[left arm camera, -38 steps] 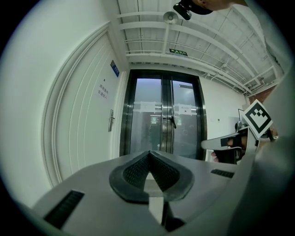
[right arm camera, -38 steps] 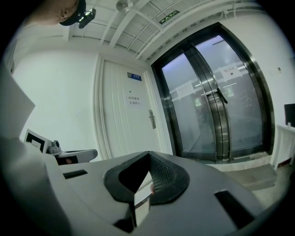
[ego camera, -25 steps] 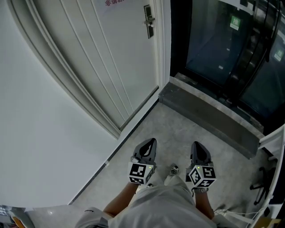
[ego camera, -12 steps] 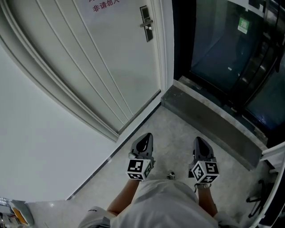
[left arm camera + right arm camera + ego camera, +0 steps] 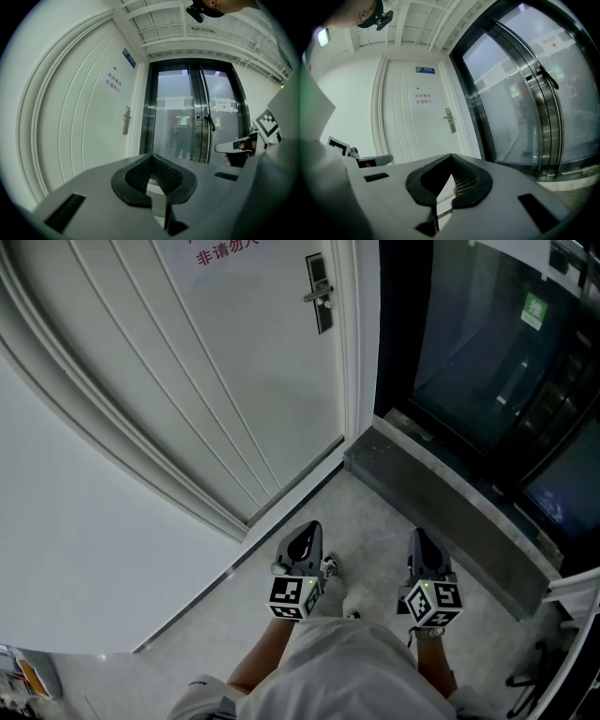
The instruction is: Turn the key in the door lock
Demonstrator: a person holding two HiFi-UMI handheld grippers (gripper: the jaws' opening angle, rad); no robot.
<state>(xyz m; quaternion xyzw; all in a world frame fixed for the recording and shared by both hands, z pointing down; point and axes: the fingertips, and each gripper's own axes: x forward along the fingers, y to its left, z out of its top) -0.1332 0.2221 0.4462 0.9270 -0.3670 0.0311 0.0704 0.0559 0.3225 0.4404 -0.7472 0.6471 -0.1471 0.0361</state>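
The white panelled door (image 5: 234,362) has a metal lock plate with a lever handle (image 5: 320,292) near its right edge; the same lock plate (image 5: 126,120) shows in the left gripper view and, as the lock plate (image 5: 449,120), in the right gripper view. Any key is too small to tell. My left gripper (image 5: 305,542) and right gripper (image 5: 422,545) are held side by side low over the floor, far short of the door. Both point roughly level toward it. The left gripper (image 5: 152,157) and right gripper (image 5: 451,157) are shut with nothing between them.
Dark glass doors (image 5: 487,352) stand to the right of the white door, behind a raised stone threshold (image 5: 441,493). A curved white wall (image 5: 84,549) runs along the left. A red-lettered notice (image 5: 225,249) is on the door. The person's shoe (image 5: 330,568) shows between the grippers.
The person has stepped forward over the floor, carrying both grippers along toward the door. The grippers keep their side-by-side spacing and stay shut.
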